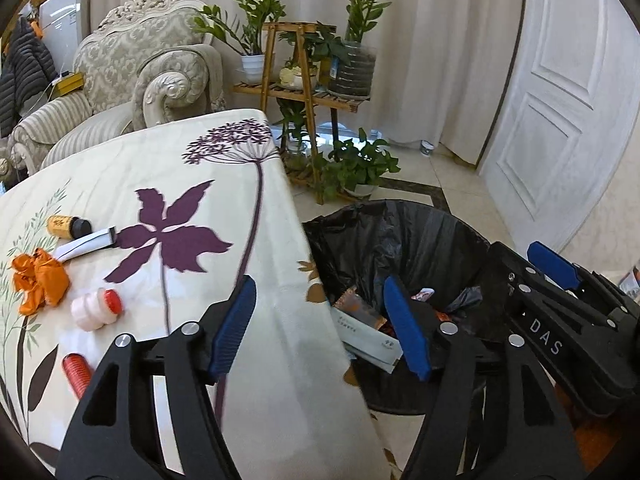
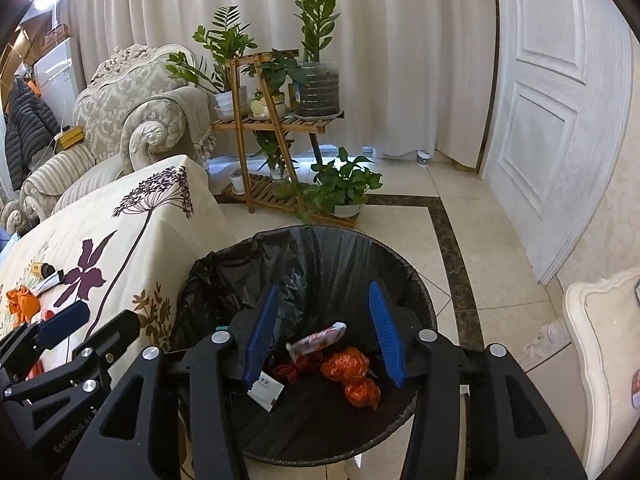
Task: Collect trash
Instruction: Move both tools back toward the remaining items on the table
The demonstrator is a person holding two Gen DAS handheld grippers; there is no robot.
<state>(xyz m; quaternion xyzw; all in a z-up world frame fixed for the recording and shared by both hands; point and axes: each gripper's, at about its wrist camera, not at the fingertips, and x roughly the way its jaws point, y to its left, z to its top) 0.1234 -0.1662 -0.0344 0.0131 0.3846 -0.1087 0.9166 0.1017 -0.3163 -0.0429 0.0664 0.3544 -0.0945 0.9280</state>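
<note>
A black-lined trash bin (image 2: 400, 276) stands on the floor beside the table; it holds a white packet (image 2: 266, 392), a snack wrapper (image 2: 316, 340) and orange crumpled wrappers (image 2: 348, 368). My right gripper (image 2: 326, 332) is open and empty above the bin. My left gripper (image 1: 320, 326) is open and empty over the table's edge next to the bin (image 1: 400, 240). On the table lie an orange crumpled wrapper (image 1: 38, 280), a white bottle with a red cap (image 1: 96, 307), a white tube (image 1: 84, 245), a yellow bottle (image 1: 68, 226) and a red cylinder (image 1: 76, 372).
The table wears a cream floral cloth (image 1: 180, 184). A patterned armchair (image 1: 152, 72) stands behind it. A wooden plant stand (image 2: 272, 128) with potted plants is by the curtain. A white door (image 2: 560, 100) is at the right. White furniture (image 2: 600, 340) stands at the right edge.
</note>
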